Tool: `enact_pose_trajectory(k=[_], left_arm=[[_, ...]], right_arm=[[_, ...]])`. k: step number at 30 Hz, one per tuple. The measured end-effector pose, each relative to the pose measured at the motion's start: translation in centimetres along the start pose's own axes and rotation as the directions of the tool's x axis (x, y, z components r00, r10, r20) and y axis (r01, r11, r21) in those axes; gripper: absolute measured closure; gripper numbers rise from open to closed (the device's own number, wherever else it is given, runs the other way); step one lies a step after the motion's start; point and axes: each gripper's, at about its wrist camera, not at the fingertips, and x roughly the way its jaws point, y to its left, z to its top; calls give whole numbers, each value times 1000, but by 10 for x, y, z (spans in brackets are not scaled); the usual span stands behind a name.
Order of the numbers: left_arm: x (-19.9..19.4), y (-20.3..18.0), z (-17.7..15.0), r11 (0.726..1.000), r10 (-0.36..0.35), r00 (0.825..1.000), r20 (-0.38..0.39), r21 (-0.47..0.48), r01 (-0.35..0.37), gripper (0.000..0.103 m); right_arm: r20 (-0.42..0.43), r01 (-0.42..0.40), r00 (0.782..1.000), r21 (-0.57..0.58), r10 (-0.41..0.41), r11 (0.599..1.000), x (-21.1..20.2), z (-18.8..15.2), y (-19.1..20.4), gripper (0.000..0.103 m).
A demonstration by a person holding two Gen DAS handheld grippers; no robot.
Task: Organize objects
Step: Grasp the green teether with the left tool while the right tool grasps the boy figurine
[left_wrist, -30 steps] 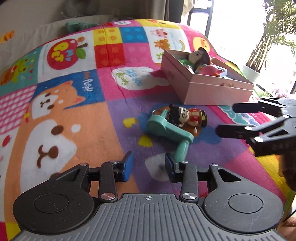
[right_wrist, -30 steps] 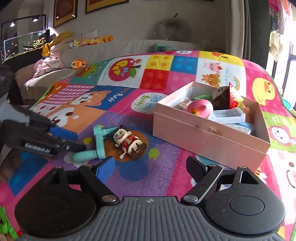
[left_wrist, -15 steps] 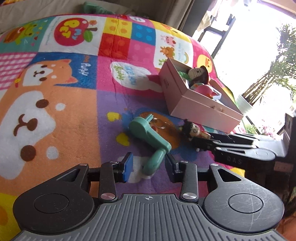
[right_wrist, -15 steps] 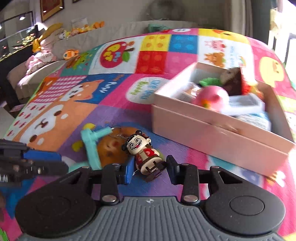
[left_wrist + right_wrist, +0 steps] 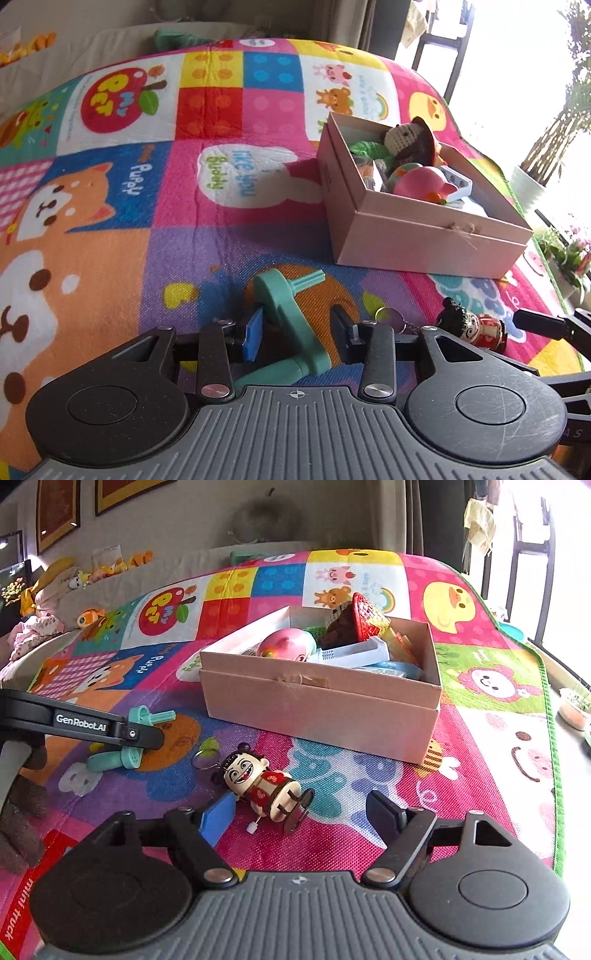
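A teal plastic crank handle [image 5: 291,325] lies on the colourful play mat, between the fingers of my open left gripper [image 5: 297,332], which straddles its arm without closing. It also shows in the right wrist view [image 5: 125,755], partly behind the left gripper's finger [image 5: 81,723]. A small wind-up doll [image 5: 266,786] with a keyring lies on the mat between the open fingers of my right gripper [image 5: 299,818]; it shows in the left wrist view [image 5: 476,326] too. A pink cardboard box [image 5: 321,705] holding several toys stands beyond both.
The play mat [image 5: 110,240] covers a raised surface. In the box lie a pink round toy [image 5: 286,646], a knitted doll [image 5: 410,142] and a white tray [image 5: 354,651]. Plush toys [image 5: 55,602] sit at far left. A window and plants lie to the right.
My left gripper has moved forward so the teal handle lies between its fingers. My right gripper has opened wider around the doll, which now lies farther right of the handle.
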Motion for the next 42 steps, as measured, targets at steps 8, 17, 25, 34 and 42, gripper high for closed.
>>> enact_pose_trajectory(k=[8,17,25,34,42], left_arm=[[-14,-6,-18,995,8,1000,17,96,-10,62],[-46,5,-51,992,-49,997,58,122,41,66],[-53,12,-58,993,-71,995,70,99,64,66],[-53,12,-59,994,-68,995,75,91,61,65],[-53,17,-59,996,-84,993,81,50,80,65]], right_arm=[[-32,8,999,-2,-8,1000,6,2,2,23],[-47,35,998,0,-35,999,9,1,3,18],[-54,138,989,64,-135,988,11,1,-4,18],[-55,13,998,133,-6,991,10,8,1,17],[-69,4,998,75,1,997,22,24,21,38]])
